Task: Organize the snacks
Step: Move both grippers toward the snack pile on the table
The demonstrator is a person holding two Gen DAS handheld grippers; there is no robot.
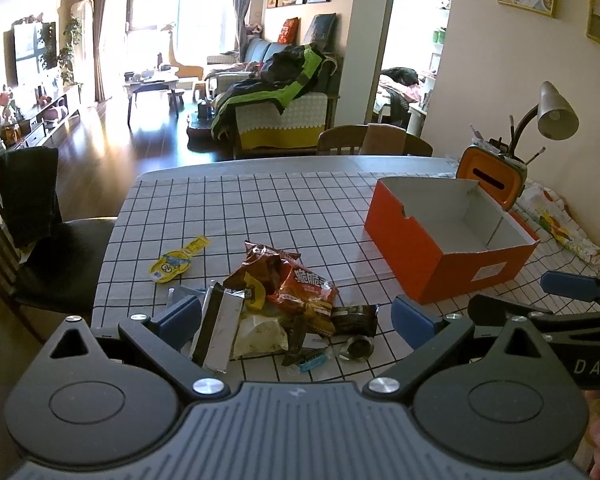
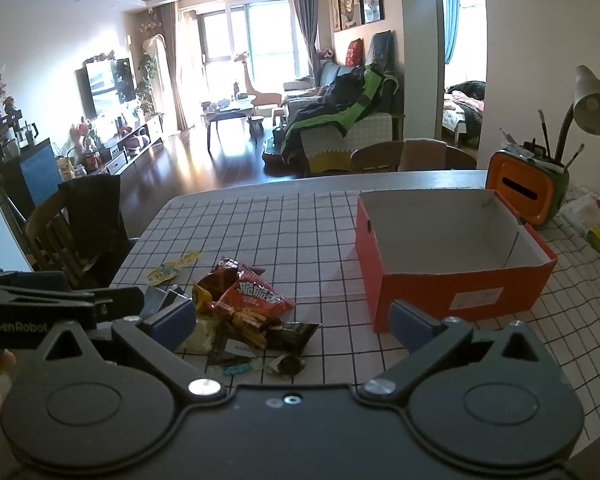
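Nearest, the left gripper (image 1: pixel 296 316) and right gripper (image 2: pixel 294 320) both gape wide and empty over the snack pile (image 1: pixel 284 304) on the checked tablecloth (image 1: pixel 260 208), with the empty orange box (image 1: pixel 452 236) farther right.

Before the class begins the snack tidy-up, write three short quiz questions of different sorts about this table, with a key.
1. True or false: the orange box already holds snacks.
2. Which snack lies apart from the snack pile? A) the yellow packet B) the red packet C) the silver packet
3. Fill in: both the left claw and the right claw are ____.

Key: 1 false, it shows only bare white walls. 2 A. 3 open, gripping nothing.
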